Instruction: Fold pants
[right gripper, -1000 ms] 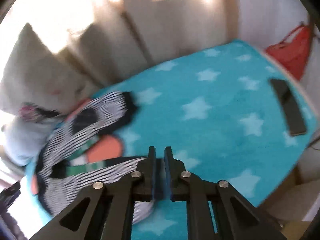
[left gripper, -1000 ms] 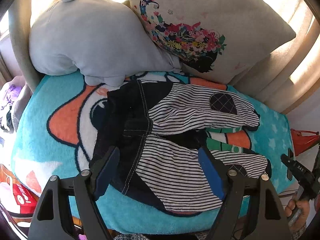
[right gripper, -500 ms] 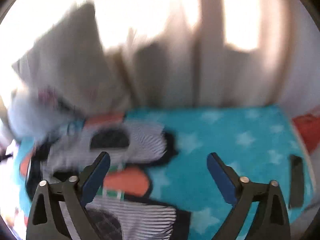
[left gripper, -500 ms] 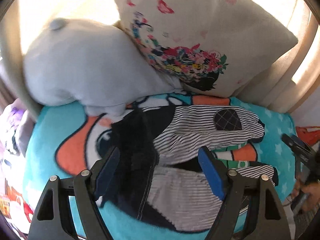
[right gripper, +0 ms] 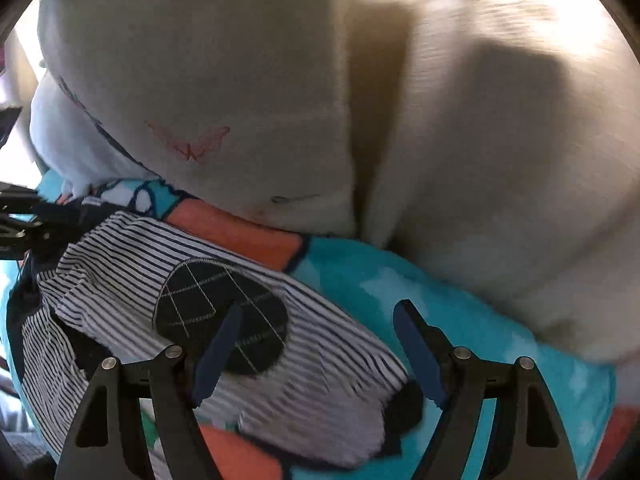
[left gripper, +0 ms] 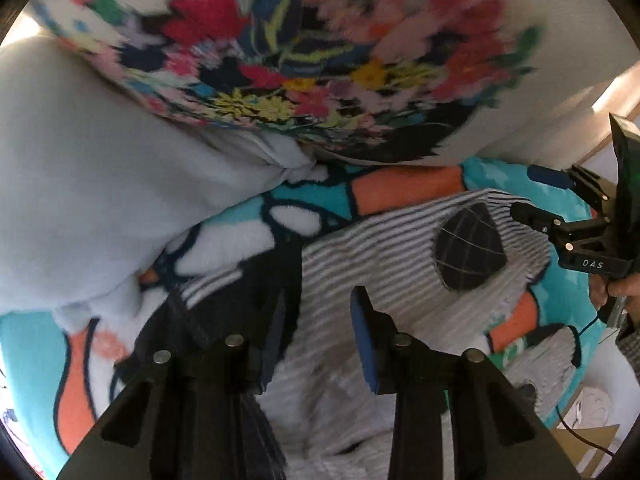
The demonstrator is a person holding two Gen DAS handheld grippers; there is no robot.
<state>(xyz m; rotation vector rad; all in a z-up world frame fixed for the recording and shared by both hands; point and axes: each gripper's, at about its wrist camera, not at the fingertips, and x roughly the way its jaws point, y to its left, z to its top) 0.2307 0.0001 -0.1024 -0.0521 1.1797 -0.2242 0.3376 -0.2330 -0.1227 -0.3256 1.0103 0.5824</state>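
Observation:
Small striped pants (left gripper: 384,276) with a dark waistband and dark knee patches lie spread on a cartoon blanket (left gripper: 404,184). My left gripper (left gripper: 316,320) is open, low over the waist end of the far leg, at the edge of the dark band (left gripper: 260,280). My right gripper (right gripper: 316,344) is open over the far leg's cuff end (right gripper: 328,396), its left finger (right gripper: 218,350) above the knee patch (right gripper: 200,312). The right gripper also shows at the right of the left wrist view (left gripper: 532,196).
A floral cushion (left gripper: 320,60) and a grey plush pillow (left gripper: 100,180) press close behind the pants. A cream cushion (right gripper: 240,100) and curtain (right gripper: 500,140) fill the right wrist view. The blanket's teal starred part (right gripper: 460,320) lies to the right.
Both grippers have dropped forward and down onto the far pant leg. The right gripper has gone from shut to wide open. The left jaws have narrowed somewhat.

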